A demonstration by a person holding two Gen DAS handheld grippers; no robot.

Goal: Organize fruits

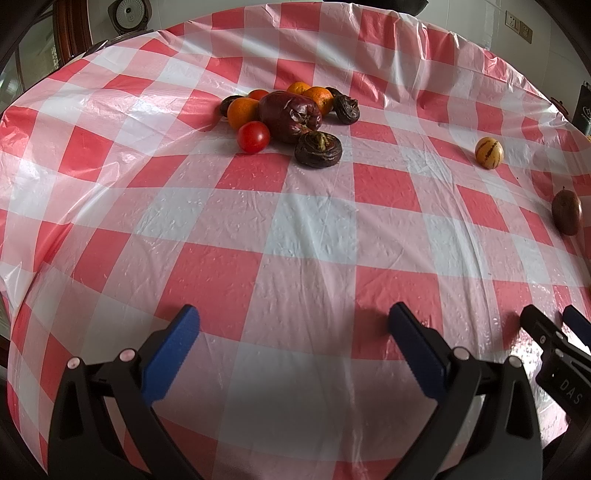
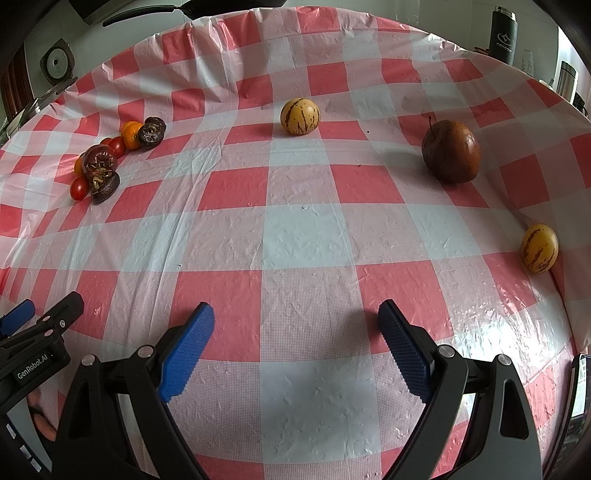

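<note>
A cluster of fruit sits mid-table: a large dark red fruit [image 1: 289, 115], oranges [image 1: 242, 112], a tomato [image 1: 253, 137] and dark wrinkled fruits [image 1: 318, 149]. The same cluster [image 2: 100, 166] shows at the left in the right wrist view. A striped yellow melon [image 1: 488, 152] [image 2: 300, 116], a dark red-brown fruit [image 1: 566, 213] [image 2: 451, 151] and a second striped melon [image 2: 539, 248] lie apart from it. My left gripper [image 1: 293, 317] is open and empty, low over the cloth near the front. My right gripper [image 2: 296, 314] is open and empty, beside it to the right.
A red-and-white checked plastic cloth [image 1: 295, 229] covers the round table. The right gripper [image 1: 554, 332] shows at the left view's lower right; the left gripper [image 2: 40, 325] at the right view's lower left. A dark flask [image 2: 501, 33] stands beyond the far right edge.
</note>
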